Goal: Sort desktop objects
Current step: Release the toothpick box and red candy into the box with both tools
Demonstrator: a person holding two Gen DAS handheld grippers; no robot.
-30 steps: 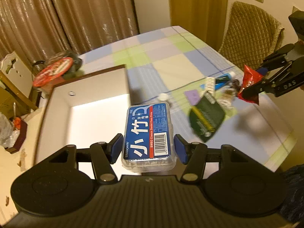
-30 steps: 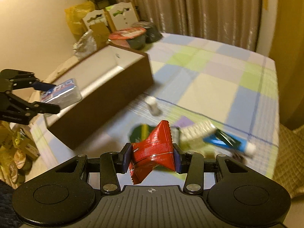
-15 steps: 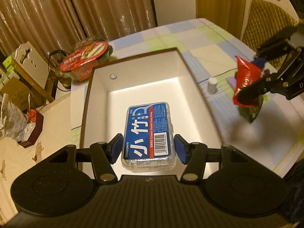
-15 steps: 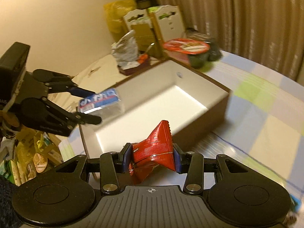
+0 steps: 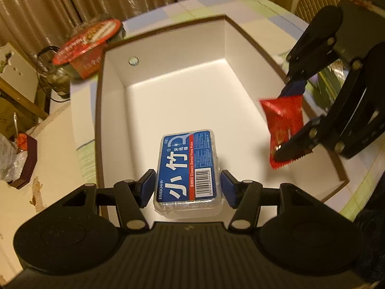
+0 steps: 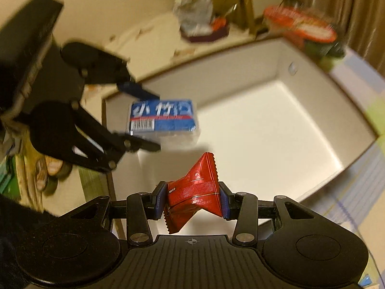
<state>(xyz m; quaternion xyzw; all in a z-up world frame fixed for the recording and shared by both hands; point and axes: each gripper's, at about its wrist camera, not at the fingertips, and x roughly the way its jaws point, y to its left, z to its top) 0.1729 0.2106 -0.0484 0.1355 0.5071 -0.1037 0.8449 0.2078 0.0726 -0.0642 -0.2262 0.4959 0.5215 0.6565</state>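
The left wrist view looked straight down into the white box [image 5: 173,101] with its brown rim, and showed the small round hole in its far wall and the bare white floor. In it the left tongs [image 5: 187,187] were clenched on the blue floss pick case [image 5: 189,168], label up, held above the near end of the box. The right tongs [image 5: 292,120] entered from the right, pinching the red packet [image 5: 284,125] over the box's right wall.

The right wrist view gave what the first could not: the red packet [image 6: 195,192] crumpled and squeezed between the blue pads [image 6: 160,198] of the right tongs [image 6: 192,200], its serrated ends flaring out above and below. It also showed the left tongs [image 6: 144,118] from the side, coming in from the left and level, with the floss pick case [image 6: 163,118] gripped at its short end and hanging clear above the box [image 6: 276,125] floor. Both tongs pointed toward the box interior from adjacent sides, close to each other but apart.

A red-lidded bowl [image 5: 86,45] stood beyond the box's far corner on the checked counter [image 5: 272,12]. The right view was blurred at its edges.
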